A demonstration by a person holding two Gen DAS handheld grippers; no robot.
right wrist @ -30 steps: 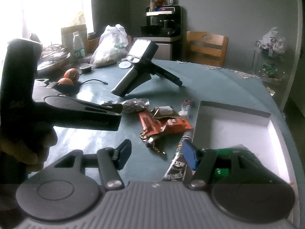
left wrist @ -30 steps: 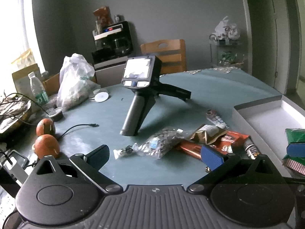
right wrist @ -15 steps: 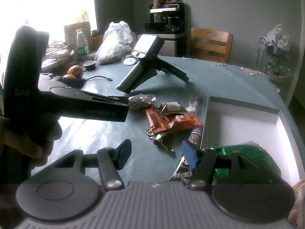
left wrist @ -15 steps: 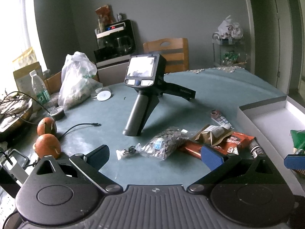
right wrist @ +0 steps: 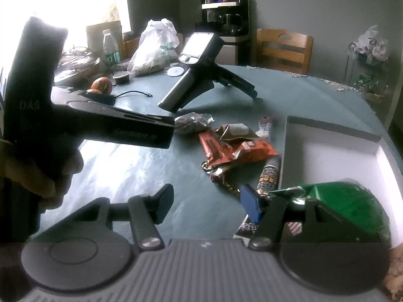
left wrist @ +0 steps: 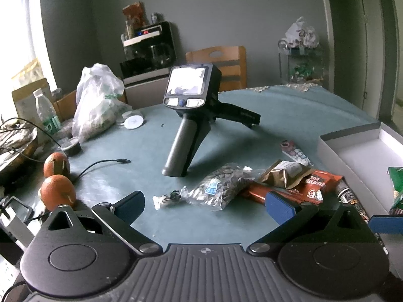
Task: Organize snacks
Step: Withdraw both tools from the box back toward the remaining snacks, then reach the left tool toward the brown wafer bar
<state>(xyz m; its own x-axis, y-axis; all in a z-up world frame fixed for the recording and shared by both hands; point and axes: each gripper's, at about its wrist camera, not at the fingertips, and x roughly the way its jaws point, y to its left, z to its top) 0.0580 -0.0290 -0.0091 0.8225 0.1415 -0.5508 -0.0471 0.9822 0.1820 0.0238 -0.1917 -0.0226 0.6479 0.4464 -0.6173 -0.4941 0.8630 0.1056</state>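
Snacks lie on the round blue-green table: a clear bag of seeds (left wrist: 221,186), a tan pouch (left wrist: 284,176), red-orange bars (left wrist: 312,188) (right wrist: 236,151) and a dark tube (left wrist: 350,196) (right wrist: 270,173). A white box (left wrist: 352,156) (right wrist: 327,156) stands to the right with a green packet (right wrist: 337,201) (left wrist: 396,188) in its near corner. My left gripper (left wrist: 204,205) is open and empty above the table, short of the seed bag. My right gripper (right wrist: 206,203) is open and empty beside the green packet.
A spare grey handheld gripper (left wrist: 191,115) stands mid-table. Two oranges (left wrist: 56,176), a cable (left wrist: 100,163), a plastic bag (left wrist: 98,103), a water bottle (left wrist: 46,115) and a small cup (left wrist: 71,146) are at the left. A wooden chair (left wrist: 221,65) and coffee machine (left wrist: 148,47) stand behind.
Both grippers have drawn back and up from the snacks. The right gripper has moved away from the box, and the green packet stays in it.
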